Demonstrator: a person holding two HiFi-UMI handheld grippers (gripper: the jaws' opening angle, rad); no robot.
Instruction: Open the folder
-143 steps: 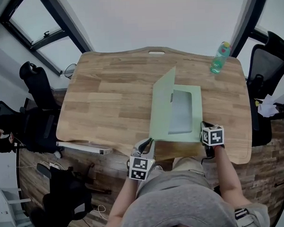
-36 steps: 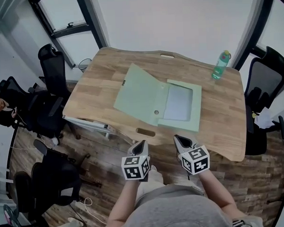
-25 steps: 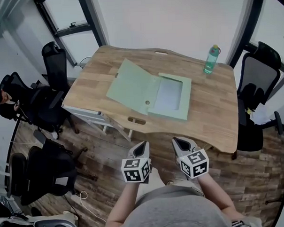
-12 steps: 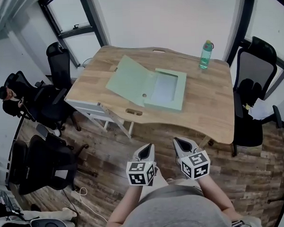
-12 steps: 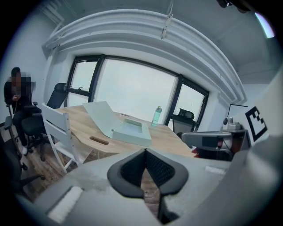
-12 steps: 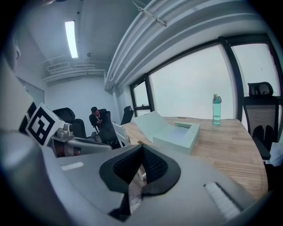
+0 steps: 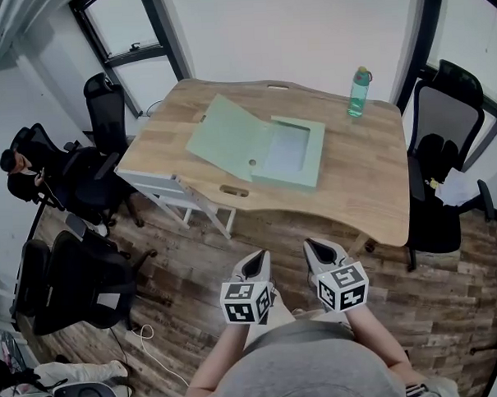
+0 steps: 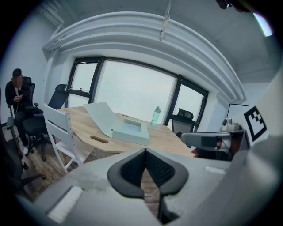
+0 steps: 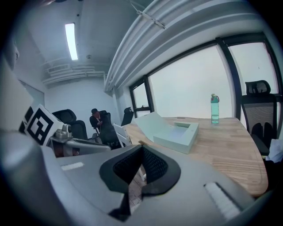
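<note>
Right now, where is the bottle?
In the head view, the bottle stands near the table's far right corner, to the right of the open folder.

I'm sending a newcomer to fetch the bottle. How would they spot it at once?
Find the wooden table. Near its far right corner in the head view, beyond the open pale green folder, stands the bottle. It is the only upright thing there, slim and teal-green.

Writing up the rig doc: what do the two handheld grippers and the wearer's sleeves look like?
Both the left gripper and right gripper have light grey bodies tapering to a point, with black ribbed pads. Each carries a white cube with black square markers. The person wears a grey short-sleeved top.
</note>
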